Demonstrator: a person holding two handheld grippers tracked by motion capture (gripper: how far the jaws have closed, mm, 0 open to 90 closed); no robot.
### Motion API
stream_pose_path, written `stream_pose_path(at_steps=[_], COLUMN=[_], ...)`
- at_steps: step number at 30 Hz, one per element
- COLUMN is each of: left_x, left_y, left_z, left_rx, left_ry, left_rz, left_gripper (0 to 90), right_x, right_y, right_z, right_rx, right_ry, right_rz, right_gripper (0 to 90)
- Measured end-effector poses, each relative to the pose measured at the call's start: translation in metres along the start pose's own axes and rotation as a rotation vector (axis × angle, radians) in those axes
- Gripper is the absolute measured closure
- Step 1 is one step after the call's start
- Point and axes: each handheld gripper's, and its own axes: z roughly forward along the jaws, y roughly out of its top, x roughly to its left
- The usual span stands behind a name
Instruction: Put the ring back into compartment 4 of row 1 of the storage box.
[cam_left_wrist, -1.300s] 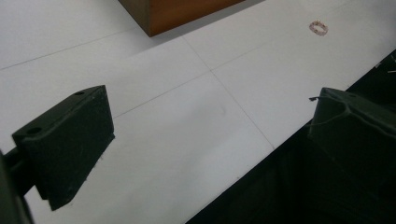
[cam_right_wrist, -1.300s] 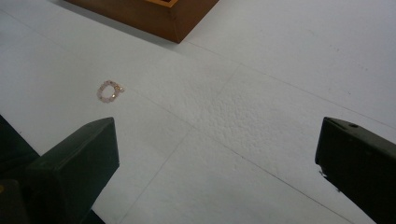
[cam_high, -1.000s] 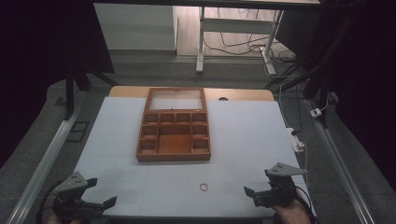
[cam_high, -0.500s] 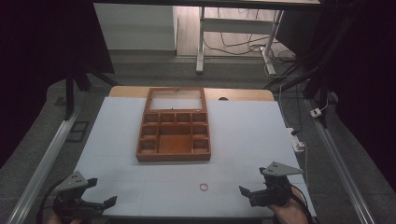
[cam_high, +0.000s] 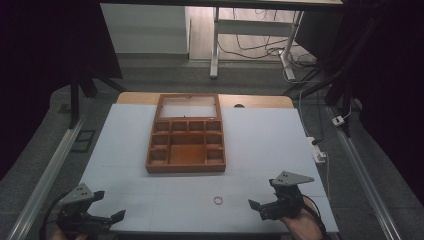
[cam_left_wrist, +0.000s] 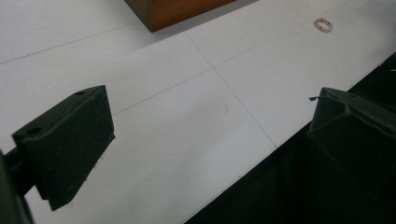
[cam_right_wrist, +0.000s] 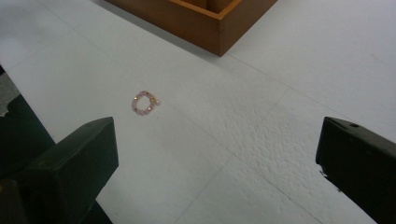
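A small pink beaded ring (cam_high: 218, 200) lies flat on the white table (cam_high: 260, 145), near the front edge and a little right of centre. It rests alone, touching nothing, in front of the wooden tray (cam_high: 186, 134) and well apart from it.

The right gripper (cam_high: 264, 207) is held low over the front right corner area of the table, just to the right of the ring and not touching it. In the right gripper view its jaws stand spread wide and hold nothing; the ring (cam_right_wrist: 144, 103) lies on the bare surface ahead of the left-hand jaw, and a corner of the tray (cam_right_wrist: 219, 28) shows beyond.

The left gripper (cam_high: 102, 219) is at the front left corner of the table, well apart from the ring. In the left gripper view its jaws are likewise spread wide and empty, one over the white surface and the other past the table's front edge; the ring (cam_left_wrist: 322, 24) appears far off.

The tray sits at the middle of the table toward the back edge, divided into compartments, its glass lid (cam_high: 188, 106) open toward the rear.
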Motion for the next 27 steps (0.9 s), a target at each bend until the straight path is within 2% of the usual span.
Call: stream_pose_path(at_steps=[5, 10, 16, 20, 22, 27], left_x=[0.0, 0.0, 0.0, 0.0, 0.0, 0.0], left_y=[0.0, 0.0, 0.0, 0.0, 0.0, 0.0], left_z=[0.0, 0.0, 0.001, 0.001, 0.001, 0.001], left_rx=[0.002, 0.003, 0.004, 0.004, 0.005, 0.004], left_ry=[0.001, -0.001, 0.0, 0.0, 0.0, -0.002], left_rz=[0.001, 0.003, 0.005, 0.005, 0.005, 0.006], left_gripper=[0.1, 0.1, 0.1, 0.1, 0.1, 0.1], right_x=[0.002, 0.004, 0.007, 0.01, 0.012, 0.016], right_y=[0.003, 0.005, 0.007, 0.01, 0.012, 0.017], right_z=[0.006, 0.013, 0.022, 0.03, 0.033, 0.043], right_rx=[0.007, 0.041, 0.072, 0.089, 0.102, 0.114], right_ry=[0.016, 0.017, 0.02, 0.008, -0.013, 0.009], right_rz=[0.005, -0.01, -0.002, -0.013, -0.027, -0.042], right_gripper=[0.0, 0.0, 0.0, 0.0, 0.0, 0.0])
